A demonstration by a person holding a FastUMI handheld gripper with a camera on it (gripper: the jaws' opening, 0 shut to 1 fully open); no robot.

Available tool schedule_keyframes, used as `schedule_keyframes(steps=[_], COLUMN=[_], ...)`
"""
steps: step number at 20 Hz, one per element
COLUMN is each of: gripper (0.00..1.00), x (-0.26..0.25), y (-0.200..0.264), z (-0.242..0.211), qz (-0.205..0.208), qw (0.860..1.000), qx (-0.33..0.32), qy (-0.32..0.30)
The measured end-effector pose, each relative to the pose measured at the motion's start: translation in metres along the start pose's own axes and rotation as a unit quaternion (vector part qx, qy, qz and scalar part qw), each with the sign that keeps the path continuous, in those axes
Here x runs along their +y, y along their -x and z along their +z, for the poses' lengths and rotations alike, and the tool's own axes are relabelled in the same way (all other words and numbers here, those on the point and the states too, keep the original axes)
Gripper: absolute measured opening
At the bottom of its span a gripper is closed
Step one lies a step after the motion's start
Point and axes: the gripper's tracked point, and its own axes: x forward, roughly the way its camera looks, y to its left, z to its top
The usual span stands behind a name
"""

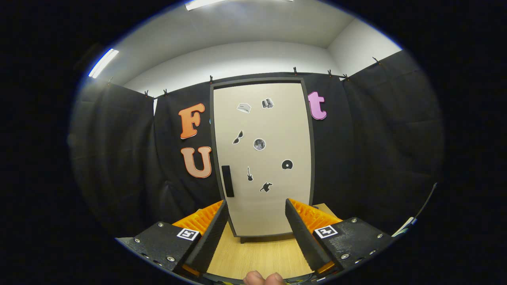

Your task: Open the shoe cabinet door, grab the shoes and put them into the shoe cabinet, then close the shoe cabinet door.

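While hand-held gripper [255, 206] gapes empty, one cabinet door [262, 158] stands closed.

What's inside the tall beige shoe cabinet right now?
That cannot be seen: the tall beige shoe cabinet has its sticker-covered door shut, hiding the interior. Its black handle sits on the door's left edge. The open gripper is short of it, over the wooden table.

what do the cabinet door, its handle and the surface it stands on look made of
Cabinet door: smooth matt beige panel, likely laminated board or painted metal. Handle: dark matt bar, probably plastic. Table: pale wood-grain, wood or laminate. The open tongs hold nothing.
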Motion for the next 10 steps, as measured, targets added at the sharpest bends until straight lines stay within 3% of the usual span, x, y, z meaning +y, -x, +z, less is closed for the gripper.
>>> schedule_keyframes(steps=[3, 10], gripper=[0.91, 0.9], x=[-0.01, -0.025], y=[0.016, 0.042], z=[-0.002, 0.008], qz=[0.009, -0.026], qw=[1.0, 0.999], qx=[-0.004, -0.014], qy=[-0.004, -0.02])
